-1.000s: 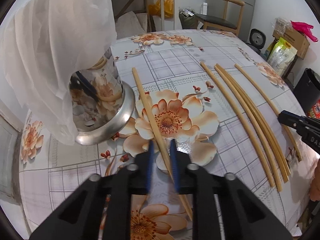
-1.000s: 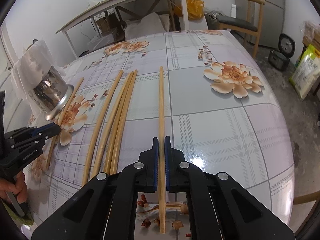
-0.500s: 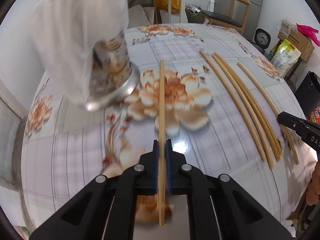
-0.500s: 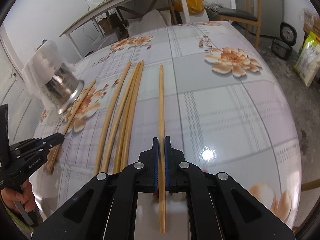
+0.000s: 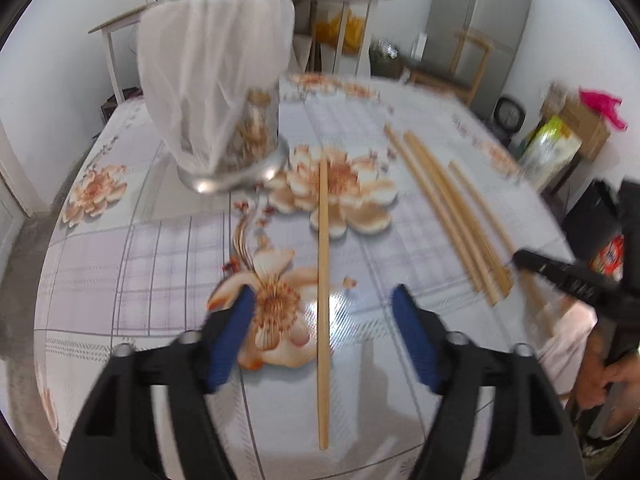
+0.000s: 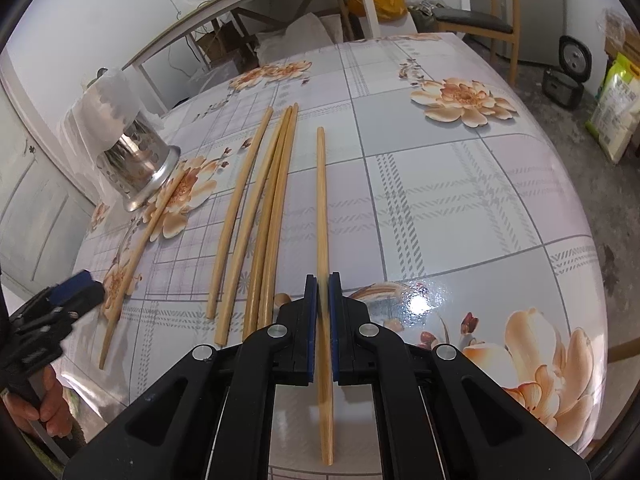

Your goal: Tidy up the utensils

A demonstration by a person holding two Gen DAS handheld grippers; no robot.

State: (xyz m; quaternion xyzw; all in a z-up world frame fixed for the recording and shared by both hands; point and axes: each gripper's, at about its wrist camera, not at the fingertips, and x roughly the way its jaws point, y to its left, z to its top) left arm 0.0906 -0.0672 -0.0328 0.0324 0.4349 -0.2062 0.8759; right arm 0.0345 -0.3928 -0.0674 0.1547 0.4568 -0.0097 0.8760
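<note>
From the left wrist, the left gripper (image 5: 322,312) has its blue-padded jaws opening, wide apart. A long pale bamboo chopstick (image 5: 323,280) runs straight up between them toward twelve o'clock, touched by neither pad; it appears to lie on the floral plastic tablecloth (image 5: 140,248). At eleven o'clock stands the shiny steel utensil holder (image 5: 240,160), draped in a white plastic bag (image 5: 208,72). At two o'clock lies a bundle of similar bamboo sticks (image 5: 452,216), with the right gripper's black tip at three o'clock.

From the right wrist, the right gripper (image 6: 323,332) is clamped on a second bamboo chopstick (image 6: 322,208), pinched toward its near end, with most of its length reaching toward twelve. The loose sticks (image 6: 260,216) lie just beside it at eleven, the holder (image 6: 140,168) at ten, and the first chopstick (image 6: 140,248) slants at nine, beside the left gripper (image 6: 68,292).

These sticks look light, stiff and smooth, so likely to slip or swing if held at one end; a grip nearer the middle seems steadier. The bag draped over the holder's mouth may hinder dropping them in.
</note>
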